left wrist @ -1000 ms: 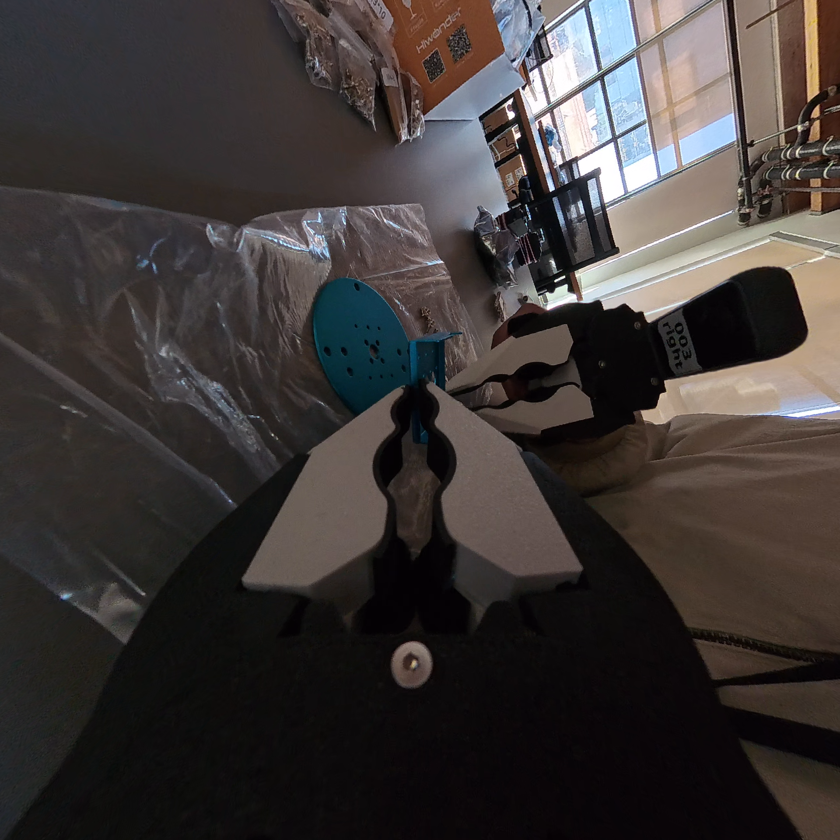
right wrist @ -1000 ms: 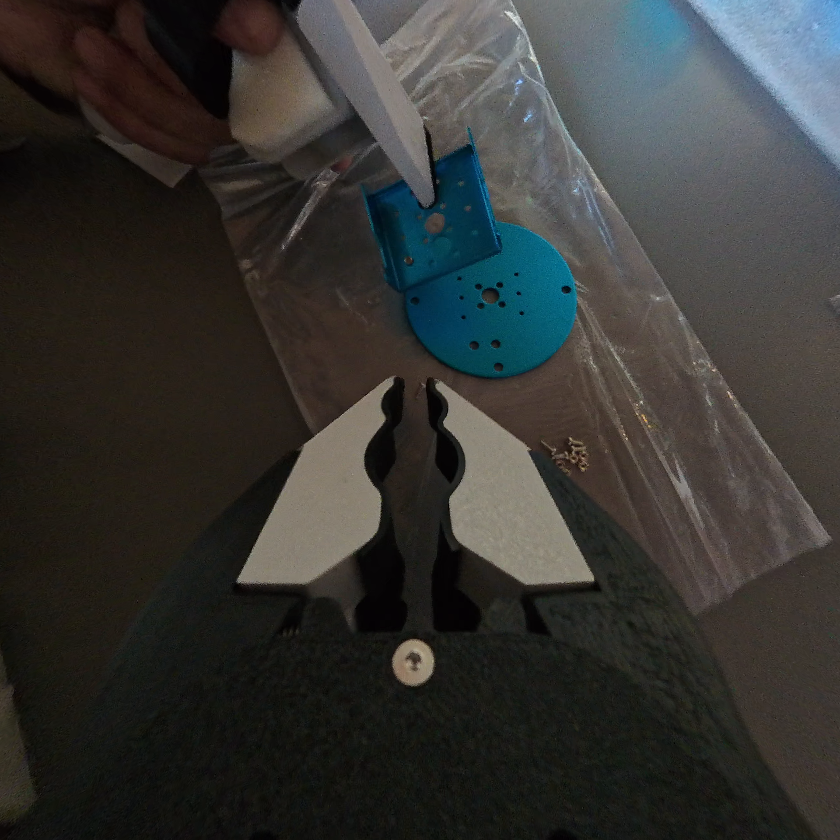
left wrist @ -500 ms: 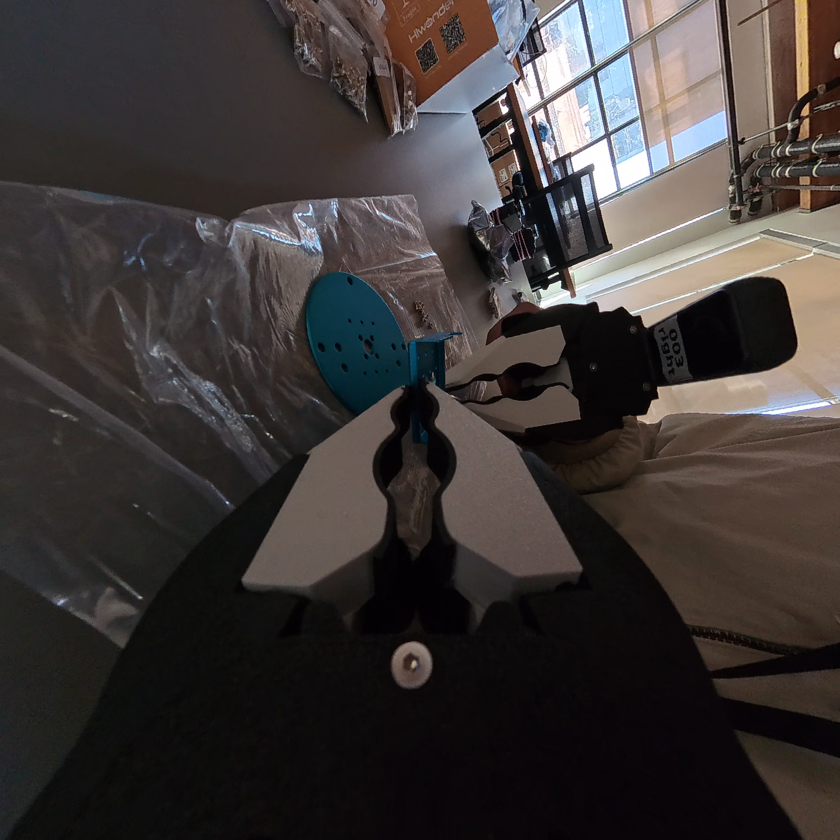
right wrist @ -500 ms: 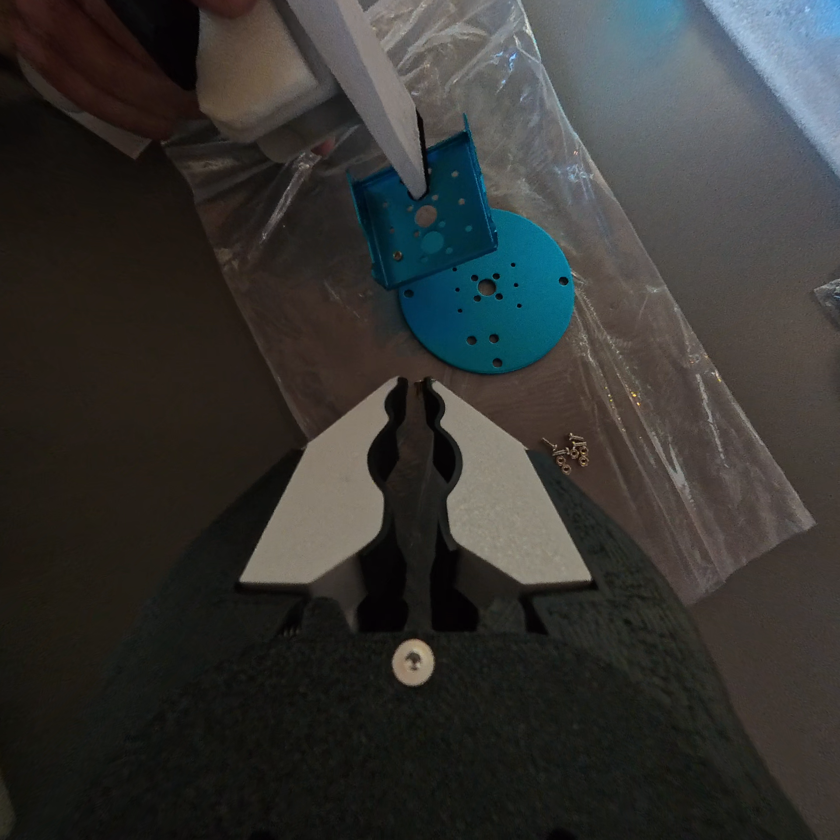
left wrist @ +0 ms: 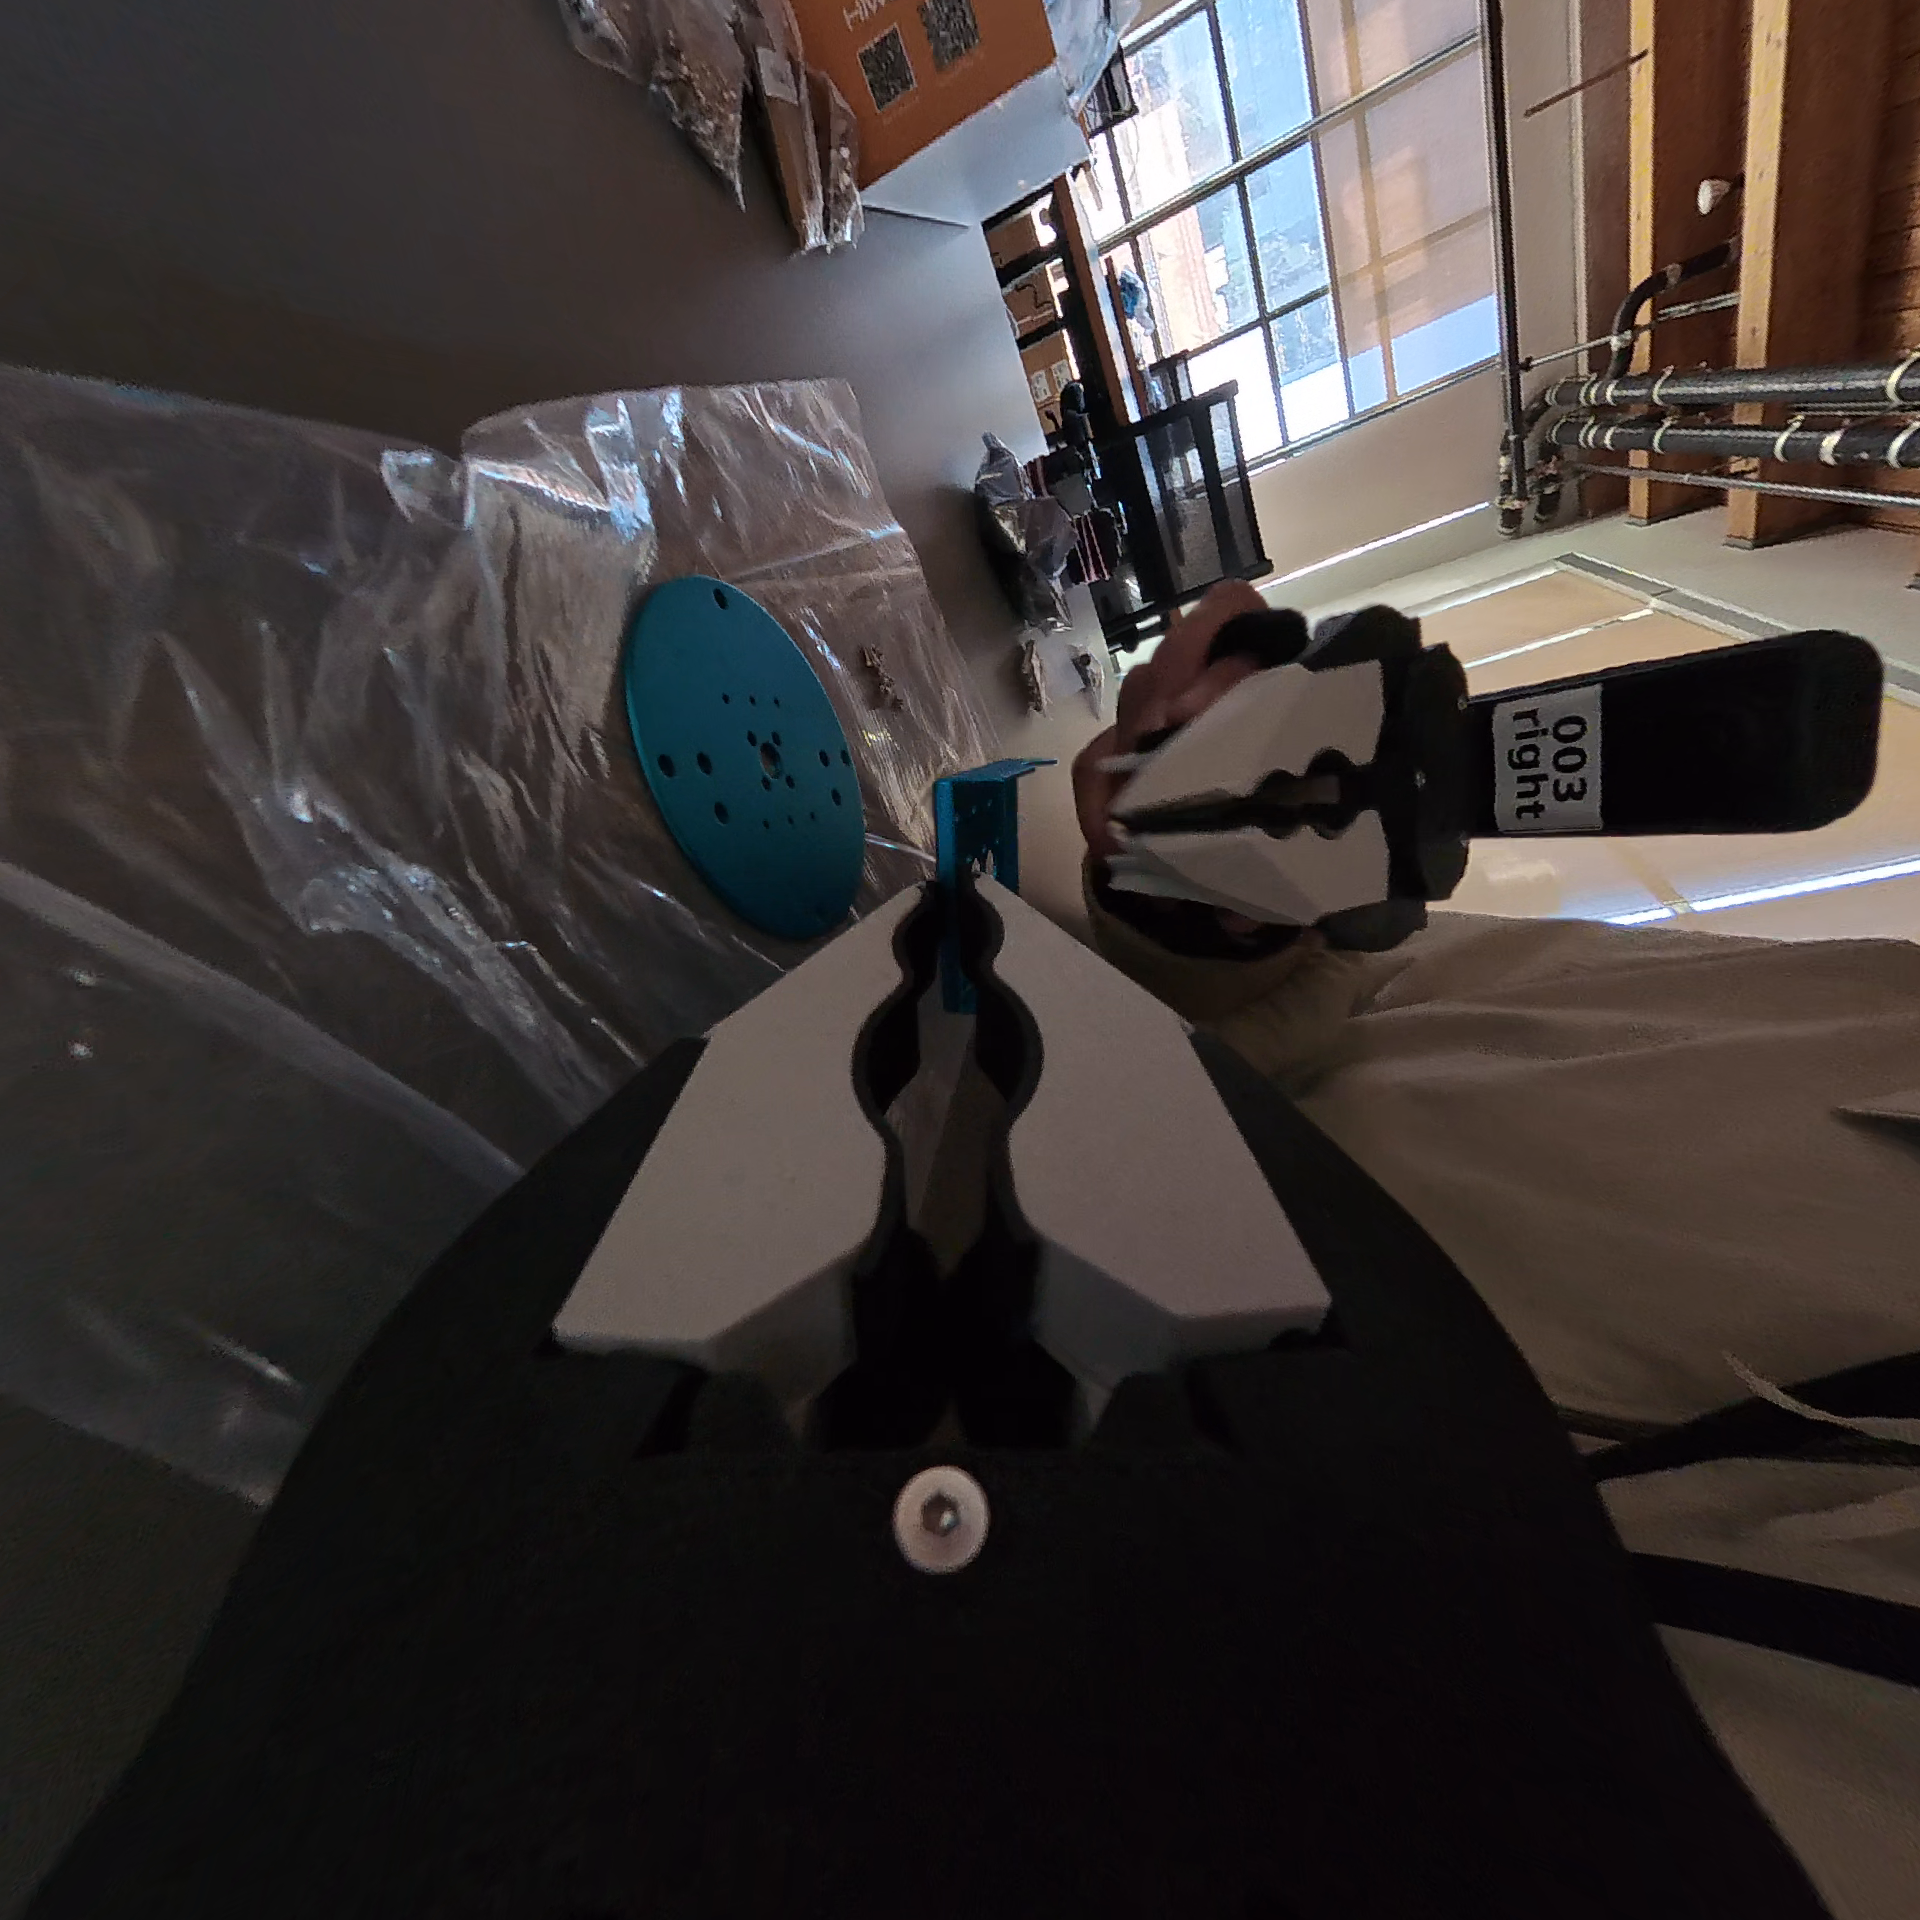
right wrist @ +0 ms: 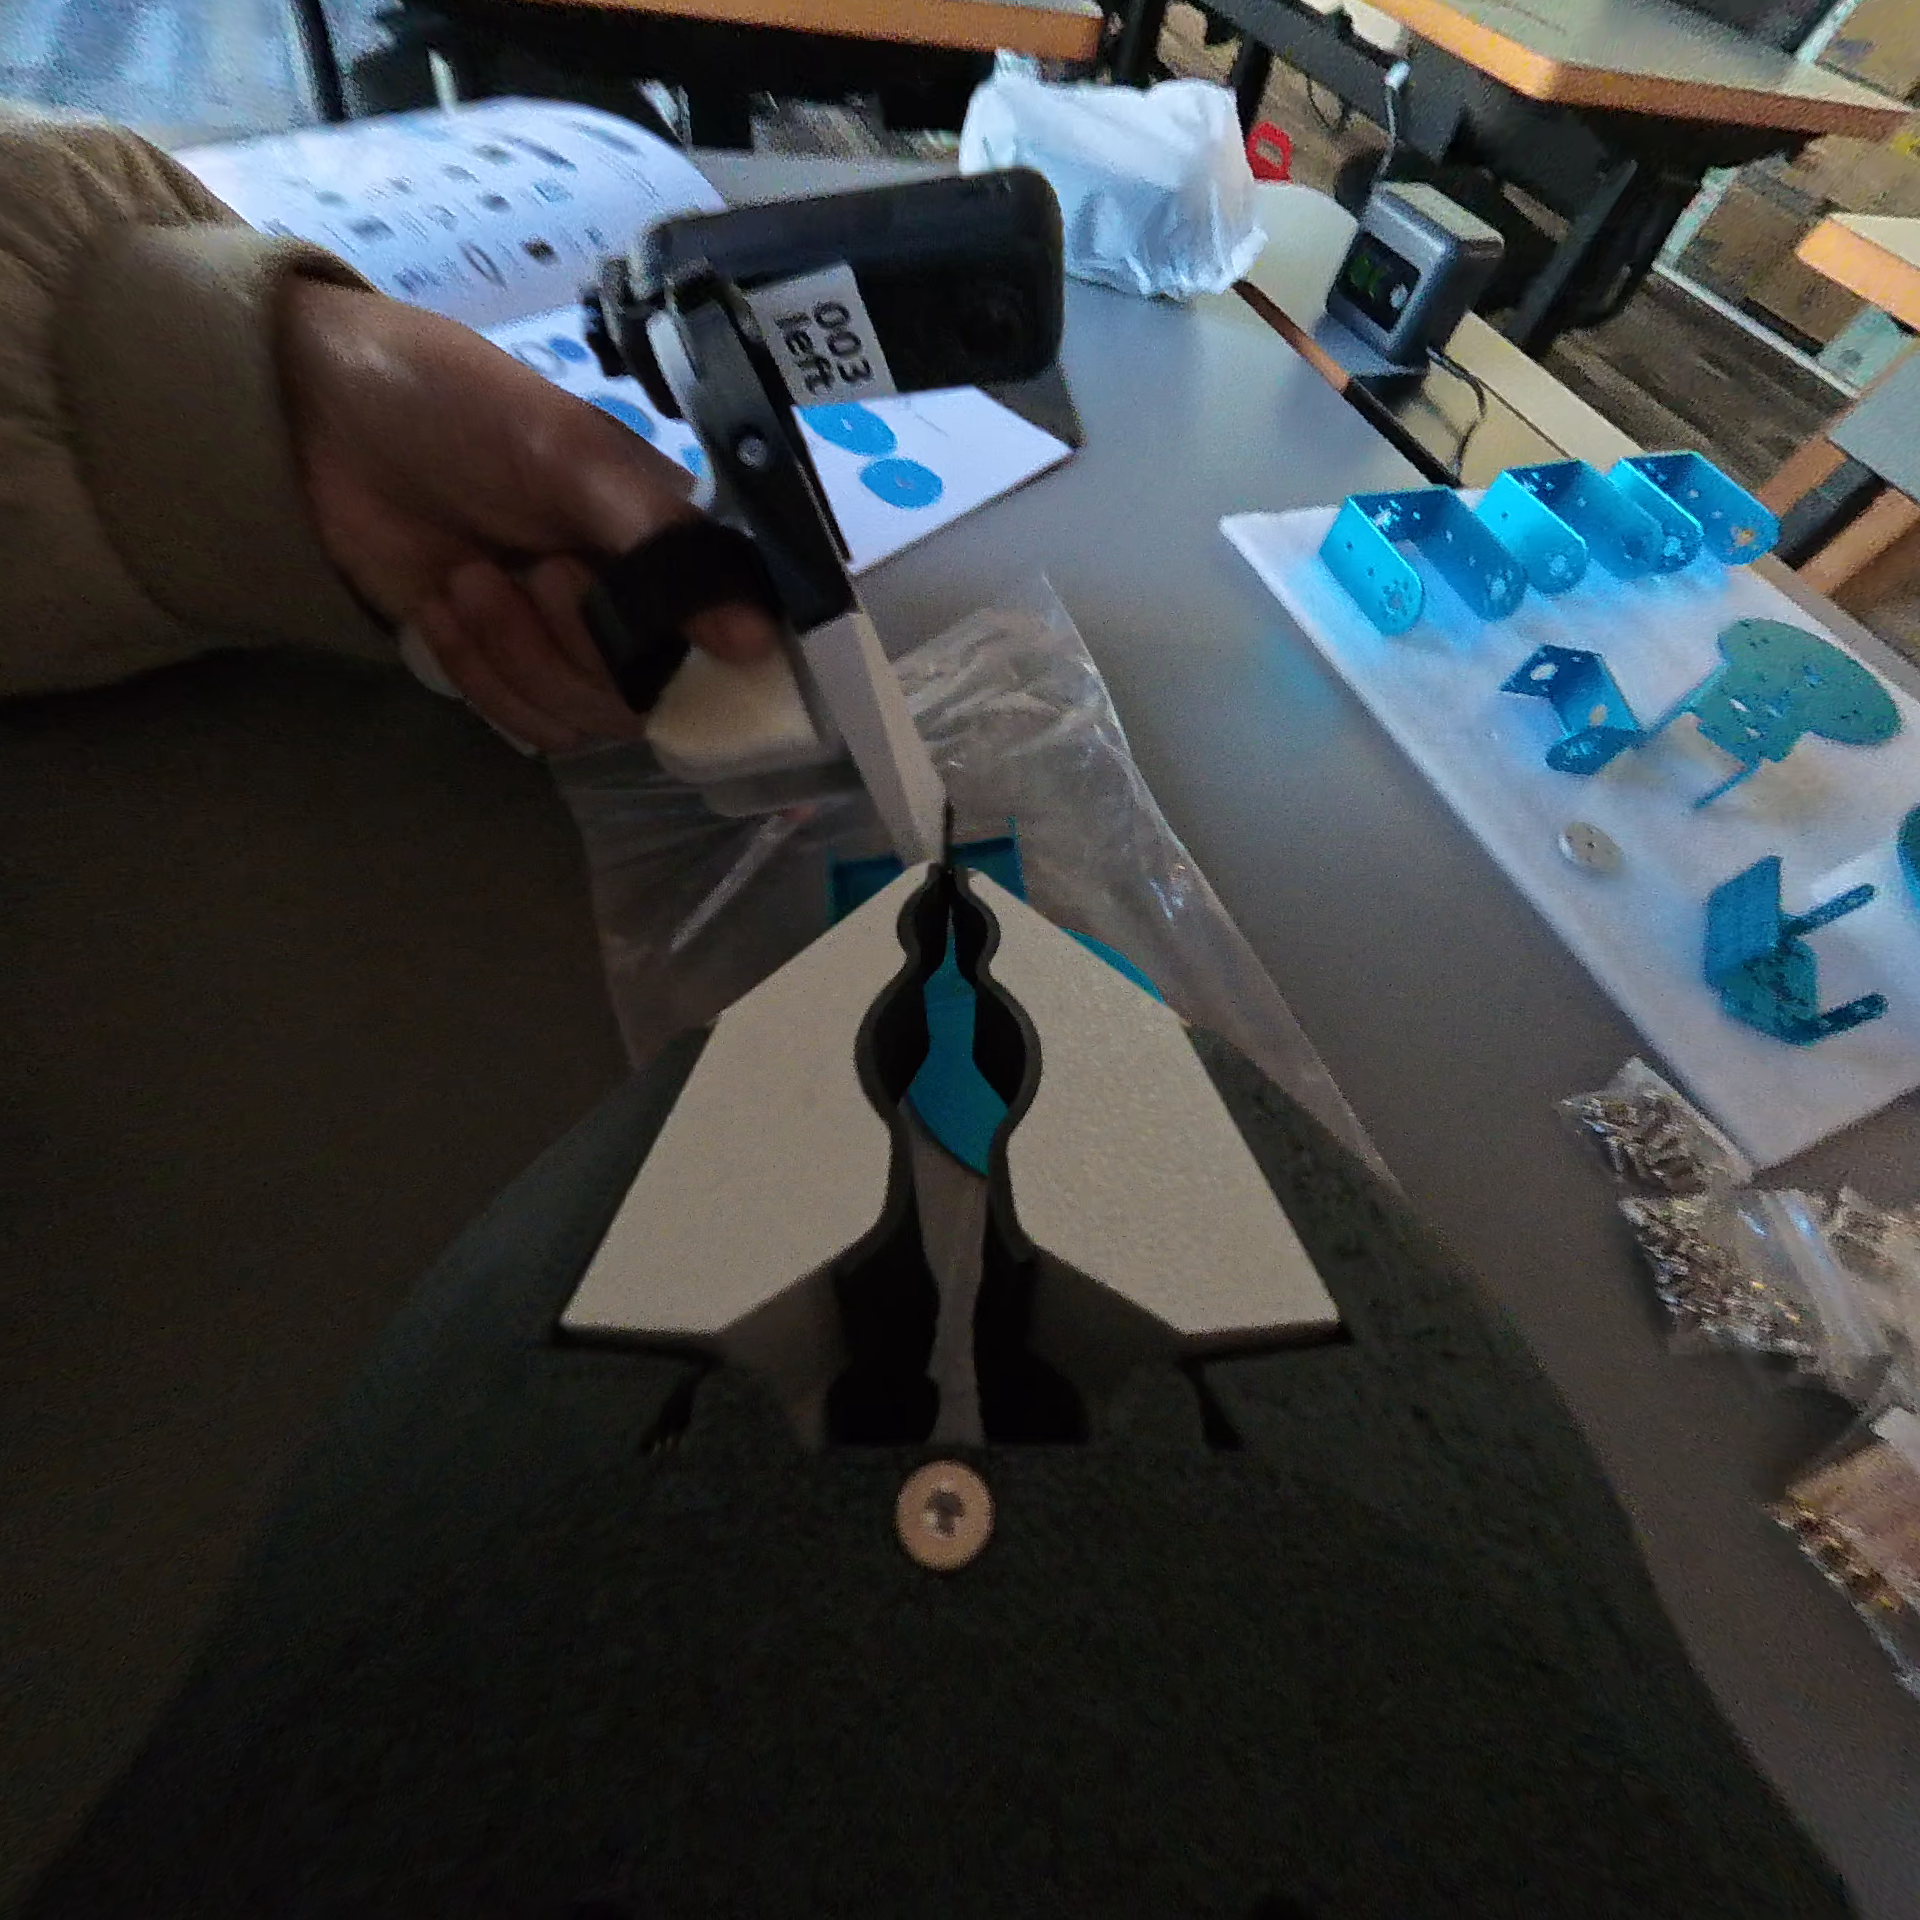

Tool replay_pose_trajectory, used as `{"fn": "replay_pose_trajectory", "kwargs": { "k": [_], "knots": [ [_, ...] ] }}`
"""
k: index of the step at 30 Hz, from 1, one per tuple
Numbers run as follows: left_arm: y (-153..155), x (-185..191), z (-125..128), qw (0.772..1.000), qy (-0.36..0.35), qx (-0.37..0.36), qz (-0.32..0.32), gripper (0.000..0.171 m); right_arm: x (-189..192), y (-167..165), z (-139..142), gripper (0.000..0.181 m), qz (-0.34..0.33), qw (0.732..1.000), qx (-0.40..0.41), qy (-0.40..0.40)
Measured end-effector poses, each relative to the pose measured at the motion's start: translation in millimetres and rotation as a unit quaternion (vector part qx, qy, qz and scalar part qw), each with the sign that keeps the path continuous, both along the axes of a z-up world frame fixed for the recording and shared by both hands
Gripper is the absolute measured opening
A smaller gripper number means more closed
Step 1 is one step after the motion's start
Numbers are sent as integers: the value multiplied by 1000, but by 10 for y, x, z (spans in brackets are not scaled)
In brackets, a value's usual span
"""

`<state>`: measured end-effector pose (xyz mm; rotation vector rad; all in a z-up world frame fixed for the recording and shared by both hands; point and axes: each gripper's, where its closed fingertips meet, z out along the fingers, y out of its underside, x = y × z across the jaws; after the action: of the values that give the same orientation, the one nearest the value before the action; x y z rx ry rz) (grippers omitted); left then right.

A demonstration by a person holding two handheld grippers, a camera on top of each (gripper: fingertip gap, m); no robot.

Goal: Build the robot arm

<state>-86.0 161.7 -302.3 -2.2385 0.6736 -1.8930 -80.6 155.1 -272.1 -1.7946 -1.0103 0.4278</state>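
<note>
My left gripper [left wrist: 961, 885] is shut on a blue perforated U-shaped bracket [left wrist: 975, 847], with the pads clamped on one of its walls. The bracket is just off the edge of a blue round disc [left wrist: 738, 790] that lies on a clear plastic bag [left wrist: 416, 675]. My right gripper [right wrist: 945, 878] is shut, its tips close to the left gripper's fingertips [right wrist: 904, 800] and the bracket [right wrist: 987, 857]. In the left wrist view the right gripper [left wrist: 1117, 831] shows closed pads beside the bracket, apart from it. The disc [right wrist: 956, 1081] shows through the right gripper's jaws.
A white board [right wrist: 1403, 675] at the right carries several blue brackets [right wrist: 1455, 551] and plates. Bags of small screws [right wrist: 1714, 1226] lie near it. A printed sheet [right wrist: 977, 447] lies behind the left hand. Loose screws [left wrist: 878, 675] sit on the bag. A cardboard box [left wrist: 914, 73] stands at the far end. Only a small space, under 4 cm, lies between the two pairs of fingers.
My right gripper's pads closed from a small gap to shut and it tilted up, now looking across the table. My left gripper kept its hold and moved the bracket off the disc's edge.
</note>
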Motion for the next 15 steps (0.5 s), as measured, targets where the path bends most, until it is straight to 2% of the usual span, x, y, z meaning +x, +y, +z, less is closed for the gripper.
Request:
{"fn": "replay_pose_trajectory", "kwargs": {
  "k": [3,15],
  "knots": [
    [-45,16,37,1000,-12,-13,-8,1,-3,80,-154,0,-12,999,-8,-43],
    [-106,35,95,998,-35,-43,-19,1,-88,25,-148,0,-7,1000,-4,-18]
  ]
}}
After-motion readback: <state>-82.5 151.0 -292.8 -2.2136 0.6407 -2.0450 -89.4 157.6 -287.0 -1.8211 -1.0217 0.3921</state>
